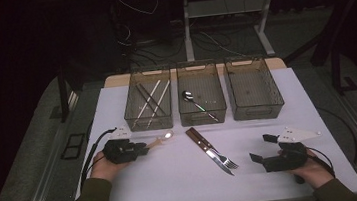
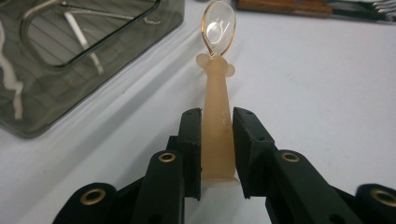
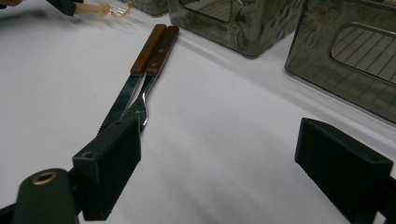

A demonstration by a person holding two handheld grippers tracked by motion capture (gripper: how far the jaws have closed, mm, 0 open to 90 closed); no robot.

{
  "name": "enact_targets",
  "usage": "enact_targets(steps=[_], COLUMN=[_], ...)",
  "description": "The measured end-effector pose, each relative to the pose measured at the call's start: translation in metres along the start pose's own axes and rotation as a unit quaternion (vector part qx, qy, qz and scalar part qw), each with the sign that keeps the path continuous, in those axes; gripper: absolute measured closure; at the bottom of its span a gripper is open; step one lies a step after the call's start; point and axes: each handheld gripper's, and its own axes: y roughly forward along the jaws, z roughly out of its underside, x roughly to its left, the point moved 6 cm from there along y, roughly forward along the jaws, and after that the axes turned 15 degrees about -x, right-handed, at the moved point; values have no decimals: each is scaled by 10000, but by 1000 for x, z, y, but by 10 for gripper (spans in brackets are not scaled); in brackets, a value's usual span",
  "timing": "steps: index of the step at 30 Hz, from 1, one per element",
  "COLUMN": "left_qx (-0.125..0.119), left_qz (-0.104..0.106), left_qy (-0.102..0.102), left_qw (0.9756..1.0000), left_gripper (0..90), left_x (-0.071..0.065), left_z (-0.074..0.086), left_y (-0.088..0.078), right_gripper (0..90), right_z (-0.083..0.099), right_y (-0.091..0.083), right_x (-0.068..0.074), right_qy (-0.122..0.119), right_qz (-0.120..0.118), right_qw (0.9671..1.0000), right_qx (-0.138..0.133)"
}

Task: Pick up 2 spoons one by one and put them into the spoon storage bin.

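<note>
Holding the peach-coloured plastic spoon (image 2: 217,112) by the butt of its handle, the left gripper (image 2: 216,154) has its jaws drawn in close on both sides of the stem, so the grip looks firm but short. The spoon's clear bowl points away toward the left bin (image 1: 148,105), which already holds chopsticks (image 1: 151,98), while the middle bin (image 1: 201,98) holds a metal spoon (image 1: 198,104); judging by that sorting, the middle bin is the likely target. To do this well, lift before travelling so the bowl clears the bin rim, keep the spoon level, and release low inside. The right gripper (image 3: 219,172) rests on the white table (image 1: 174,176) with its jaws spread wide and empty, near the wooden-handled knife (image 1: 207,154) and fork (image 1: 217,152).
</note>
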Motion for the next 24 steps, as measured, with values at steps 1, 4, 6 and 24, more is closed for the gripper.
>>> enact_targets(steps=[1, 4, 6, 24], left_qx=[-25, -151, -224, -701], left_qz=[9, 36, 30, 100], left_qy=[2, -17, -4, 9], left_qw=[10000, 9999, 9997, 9975], left_gripper=[731, 731, 731, 731], left_x=[-1, -7, -12, -46], left_z=[-2, -9, -14, -57], left_y=[0, -1, 0, 17], right_gripper=[144, 143, 143, 143], right_z=[0, 0, 0, 4], right_y=[0, 0, 0, 3], right_x=[0, 0, 1, -1], right_qy=[-13, -31, -23, -56], right_qz=[-6, -10, -36, -51], right_qw=[10000, 10000, 10000, 9999], right_qx=[0, 8, 10, 96])
